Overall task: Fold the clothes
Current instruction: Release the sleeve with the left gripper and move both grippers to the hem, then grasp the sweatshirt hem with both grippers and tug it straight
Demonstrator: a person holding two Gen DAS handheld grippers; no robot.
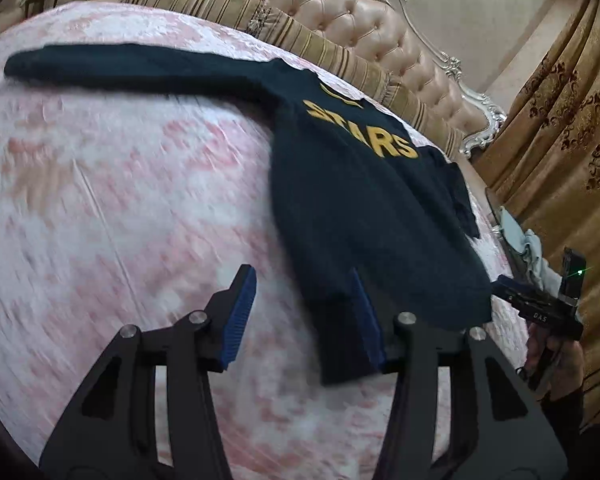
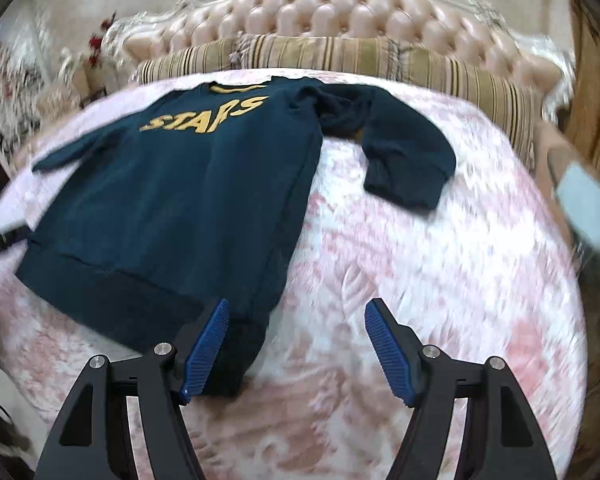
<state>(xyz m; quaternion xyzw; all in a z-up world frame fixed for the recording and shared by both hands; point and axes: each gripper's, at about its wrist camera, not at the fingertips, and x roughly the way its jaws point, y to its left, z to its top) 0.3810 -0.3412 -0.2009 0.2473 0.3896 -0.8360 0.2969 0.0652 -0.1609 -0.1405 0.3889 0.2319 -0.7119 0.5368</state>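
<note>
Left gripper (image 1: 302,320) and right gripper (image 2: 296,350) — both angled downward, jaws apart, empty.

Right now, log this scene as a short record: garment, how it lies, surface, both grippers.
garment: dark sweatshirt with yellow STARS lettering
lay: spread front-up, one sleeve stretched straight out, the other sleeve bent back on itself
surface: pink and white bedspread, tufted headboard behind
left gripper: open, nothing pressed between the pads, at the hem
right gripper: open, empty, at the hem's other corner
folding: not yet begun
</note>
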